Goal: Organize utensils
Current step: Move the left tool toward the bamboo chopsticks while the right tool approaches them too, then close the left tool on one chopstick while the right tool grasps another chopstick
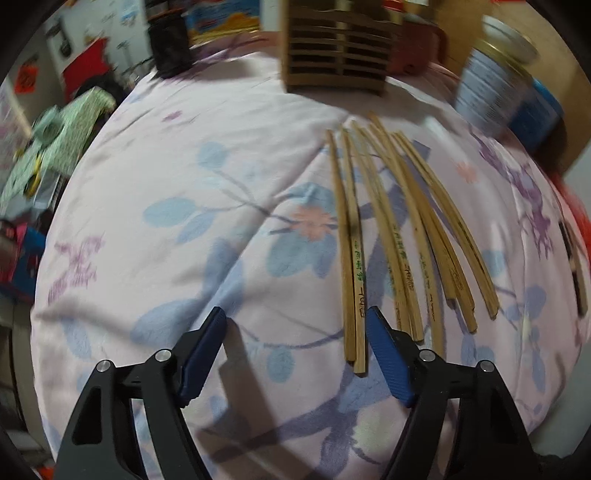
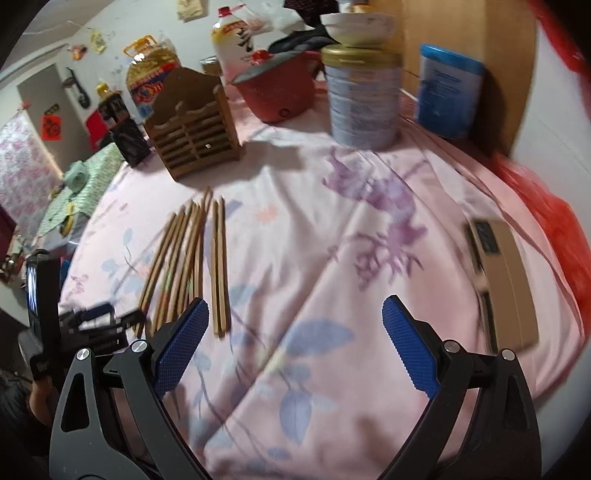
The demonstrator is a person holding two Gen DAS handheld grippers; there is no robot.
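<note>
Chopsticks [image 1: 399,236] lie fanned on the cloth [image 1: 221,221], ends toward both grippers, holder [image 1: 336,48] beyond. Left gripper [image 1: 295,325] and right gripper [image 2: 295,314] spread, empty, probably readied for a first pick.

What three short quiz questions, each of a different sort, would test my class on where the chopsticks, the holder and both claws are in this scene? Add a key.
1. True or false: the left claw is shut on a chopstick.
2. Multiple choice: the bamboo chopsticks lie (A) inside the wooden slatted holder, (B) flat on the floral cloth, (C) in the red pot.
3. Fill in: the white tin carries a ____ on its lid.

Key: 1 false, both the left claw and the right claw are open and hold nothing; 2 B; 3 bowl.
</note>
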